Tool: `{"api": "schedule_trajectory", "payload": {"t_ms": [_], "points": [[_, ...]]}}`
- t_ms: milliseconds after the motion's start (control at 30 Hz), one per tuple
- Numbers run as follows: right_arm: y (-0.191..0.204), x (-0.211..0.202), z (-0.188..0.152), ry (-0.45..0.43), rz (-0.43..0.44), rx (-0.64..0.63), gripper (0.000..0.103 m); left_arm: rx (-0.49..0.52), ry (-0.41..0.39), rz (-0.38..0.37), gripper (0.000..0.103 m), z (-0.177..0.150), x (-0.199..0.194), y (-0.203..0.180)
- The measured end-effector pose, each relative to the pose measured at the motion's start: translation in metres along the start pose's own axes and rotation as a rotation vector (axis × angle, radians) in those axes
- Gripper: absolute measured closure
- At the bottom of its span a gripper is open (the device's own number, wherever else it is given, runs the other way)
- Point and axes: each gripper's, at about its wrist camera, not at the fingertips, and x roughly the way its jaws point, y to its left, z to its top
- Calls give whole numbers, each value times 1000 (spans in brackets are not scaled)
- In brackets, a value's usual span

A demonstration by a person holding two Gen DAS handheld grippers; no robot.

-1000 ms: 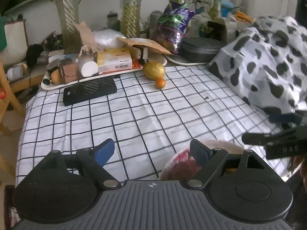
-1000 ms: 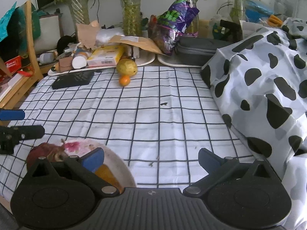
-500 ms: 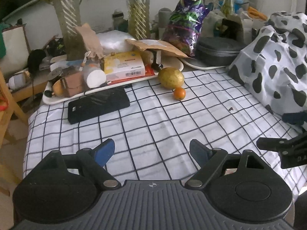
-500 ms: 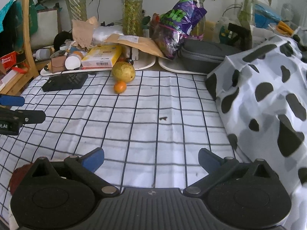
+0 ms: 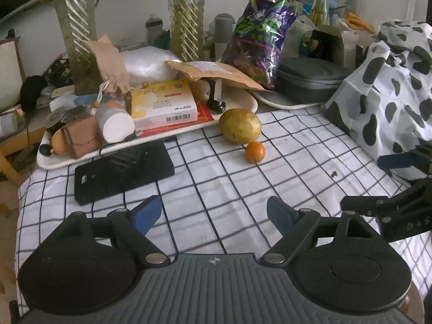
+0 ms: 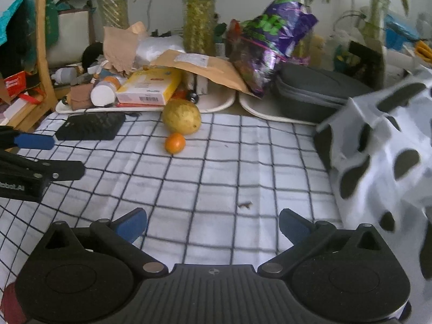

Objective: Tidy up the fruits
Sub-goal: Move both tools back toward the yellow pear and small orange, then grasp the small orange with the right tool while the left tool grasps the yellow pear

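Observation:
A yellow-green mango (image 5: 239, 129) lies on the checked cloth at the far side, touching a small orange (image 5: 254, 152) just in front of it. Both show in the right wrist view too: the mango (image 6: 181, 120) and the orange (image 6: 175, 142). My left gripper (image 5: 214, 213) is open and empty, well short of the fruits. My right gripper (image 6: 212, 225) is open and empty, also well short of them. A dark red fruit (image 6: 10, 303) shows only as a sliver at the bottom left corner of the right wrist view.
A black flat case (image 5: 122, 171) lies left of the fruits. Behind them stand white trays (image 5: 235, 110) with boxes, an envelope, a purple bag (image 5: 259, 39) and a grey case (image 5: 310, 82). A cow-print cloth (image 5: 388, 91) heaps up on the right.
Both grippers have moved forward over the cloth toward the mango and orange. The flowered plate with fruit has dropped out of view below them. Both stay open.

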Motion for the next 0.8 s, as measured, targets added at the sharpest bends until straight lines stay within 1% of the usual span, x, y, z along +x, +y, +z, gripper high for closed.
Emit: {"api": "schedule_trajectory", "payload": {"t_ms": [133,333,367,400,467,533,633,667,733,767,800], "points": [[5,19,11,-5,14,-58,0,-4,-6,-14,18,5,11,7],[14,47,21,-29,56,-146,1,-14,-1,-6,18,10,25,21],[15,51,23,-35,63,-156,3,-14,-2,-5,18,11,27,23],[16,56,25,-39,69,-163,10,-14,-2,-5,18,12,28,25],[18,67,29,-42,84,-175,14,-19,-2,-3,18,13,31,31],[20,75,33,-50,92,-194,15,-19,-3,6,18,14,34,35],[24,86,38,-62,111,-220,23,-12,7,19,18,13,41,41],[24,89,39,-64,113,-226,27,-15,13,17,18,13,43,44],[25,98,43,-59,109,-229,34,-27,25,10,18,12,47,48],[25,101,45,-56,105,-229,39,-29,27,10,18,12,49,49],[26,104,46,-54,103,-230,41,-27,27,10,18,12,50,50]]}}
